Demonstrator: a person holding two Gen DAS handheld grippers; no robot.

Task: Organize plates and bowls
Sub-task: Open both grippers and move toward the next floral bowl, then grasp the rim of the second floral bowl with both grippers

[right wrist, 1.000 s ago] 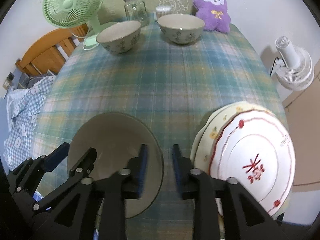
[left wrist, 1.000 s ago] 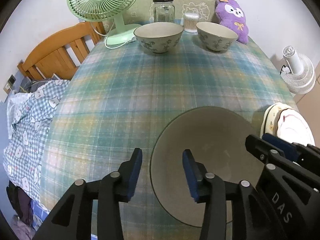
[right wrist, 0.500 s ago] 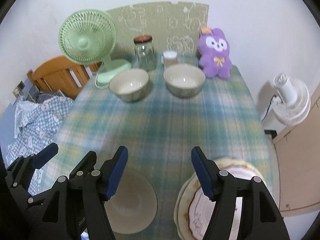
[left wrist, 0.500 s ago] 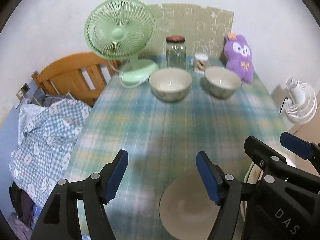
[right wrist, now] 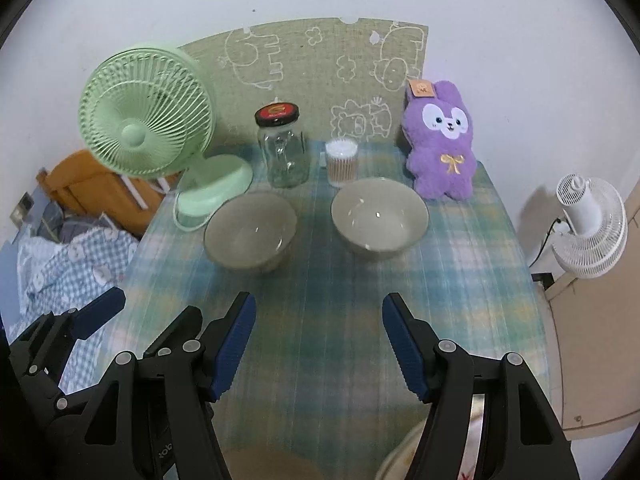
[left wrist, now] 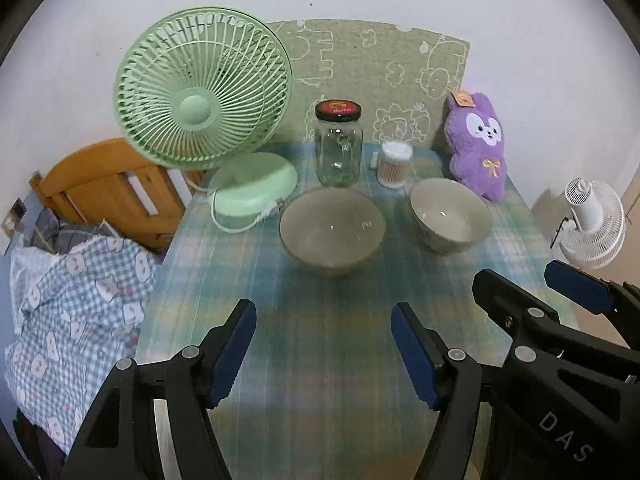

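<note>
Covering the surface [left wrist: 320,360], a plaid cloth is seen, with two bowls [left wrist: 332,232] set side by side near its far end, apart from each other. Plates [right wrist: 404,460] are barely glimpsed at the near edge; their count cannot be told. The bowls are judged stiff, glazed, slippery and fragile, best gripped at the rim. The left tool [left wrist: 322,350] and right tool [right wrist: 316,346] are both spread wide, nothing held.

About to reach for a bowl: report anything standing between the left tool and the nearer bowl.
Nothing visible: only bare plaid tablecloth lies between the open left tool and the nearer bowl. The jar stands behind it.
</note>
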